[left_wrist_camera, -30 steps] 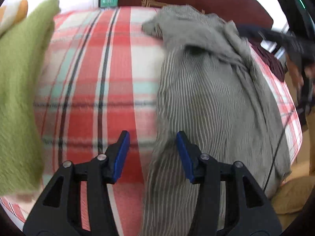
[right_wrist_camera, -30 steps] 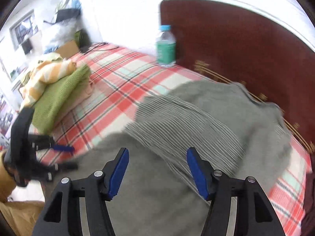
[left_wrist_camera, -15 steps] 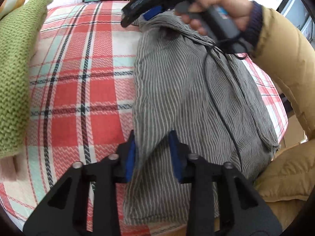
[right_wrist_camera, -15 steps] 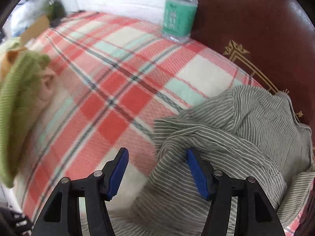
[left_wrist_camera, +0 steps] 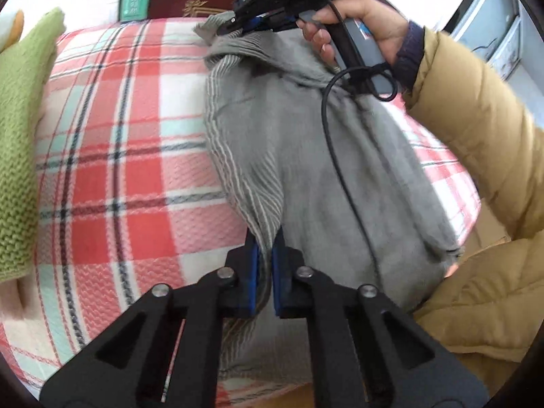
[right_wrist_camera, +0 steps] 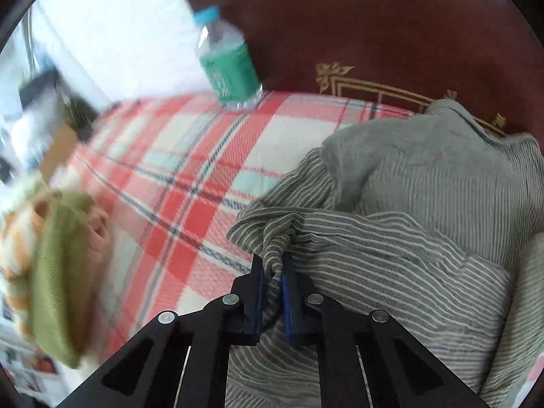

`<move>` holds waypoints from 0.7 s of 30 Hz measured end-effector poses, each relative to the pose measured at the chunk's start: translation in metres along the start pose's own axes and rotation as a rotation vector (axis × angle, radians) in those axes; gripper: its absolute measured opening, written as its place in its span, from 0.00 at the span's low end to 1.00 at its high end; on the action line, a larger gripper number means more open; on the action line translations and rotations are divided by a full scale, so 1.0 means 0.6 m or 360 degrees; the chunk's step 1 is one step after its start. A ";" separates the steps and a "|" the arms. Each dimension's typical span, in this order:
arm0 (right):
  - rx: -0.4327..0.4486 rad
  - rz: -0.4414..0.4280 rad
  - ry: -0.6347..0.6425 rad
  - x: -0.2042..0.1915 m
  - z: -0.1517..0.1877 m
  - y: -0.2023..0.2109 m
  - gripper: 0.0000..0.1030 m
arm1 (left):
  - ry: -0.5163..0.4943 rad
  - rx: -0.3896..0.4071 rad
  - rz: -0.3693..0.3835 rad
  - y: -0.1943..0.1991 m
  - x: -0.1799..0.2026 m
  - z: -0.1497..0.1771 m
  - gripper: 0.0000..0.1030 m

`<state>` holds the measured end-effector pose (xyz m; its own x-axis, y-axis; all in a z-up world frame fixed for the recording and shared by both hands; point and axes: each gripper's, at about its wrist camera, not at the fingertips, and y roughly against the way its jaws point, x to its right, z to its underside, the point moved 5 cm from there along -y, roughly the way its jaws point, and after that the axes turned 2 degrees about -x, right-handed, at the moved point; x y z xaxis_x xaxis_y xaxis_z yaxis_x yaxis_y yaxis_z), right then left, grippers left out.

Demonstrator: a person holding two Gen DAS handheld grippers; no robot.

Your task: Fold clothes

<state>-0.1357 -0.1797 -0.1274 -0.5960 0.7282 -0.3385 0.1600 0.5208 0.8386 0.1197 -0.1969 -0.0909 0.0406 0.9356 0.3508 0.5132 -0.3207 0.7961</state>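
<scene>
Now the grey striped garment [left_wrist_camera: 306,156] lies bunched on the red plaid blanket [left_wrist_camera: 129,176]. Left gripper [left_wrist_camera: 264,268] pinches its near edge; right gripper [right_wrist_camera: 272,282] pinches its far corner. Beyond sit a green knit [left_wrist_camera: 17,156] and water bottle [right_wrist_camera: 227,71].

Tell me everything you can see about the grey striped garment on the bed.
The grey striped garment is thin, crinkled woven cloth with fine pale stripes. It lies bunched lengthwise on the red plaid bedspread, its far end near the dark headboard. The left gripper is shut on its near edge, and the right gripper is shut on a gathered fold at the far end. A black cable hangs across it.
</scene>
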 end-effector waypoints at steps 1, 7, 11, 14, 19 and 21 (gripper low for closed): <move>0.0031 -0.0041 -0.0031 0.010 0.001 0.018 0.07 | -0.0018 0.0014 0.0017 0.005 0.008 -0.004 0.08; 0.0214 -0.0242 -0.0209 0.076 0.013 0.123 0.07 | -0.0166 0.0055 0.0163 0.022 0.079 -0.027 0.08; 0.0315 -0.0273 -0.0328 0.142 0.028 0.172 0.07 | -0.0258 0.0023 0.0275 0.004 0.132 -0.036 0.08; 0.0335 -0.0261 -0.0420 0.192 0.040 0.185 0.07 | -0.0313 -0.0037 0.0321 -0.027 0.166 -0.038 0.08; 0.0303 -0.0225 -0.0468 0.238 0.054 0.167 0.07 | -0.0349 -0.0141 0.0339 -0.078 0.198 -0.035 0.08; 0.0282 -0.0191 -0.0478 0.254 0.060 0.156 0.07 | -0.0341 -0.0182 0.0332 -0.093 0.201 -0.029 0.08</move>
<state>-0.1831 -0.0040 -0.1161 -0.3657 0.7416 -0.5624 0.2524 0.6606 0.7070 0.0811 -0.0686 -0.0844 0.3209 0.8537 0.4102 0.3758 -0.5123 0.7722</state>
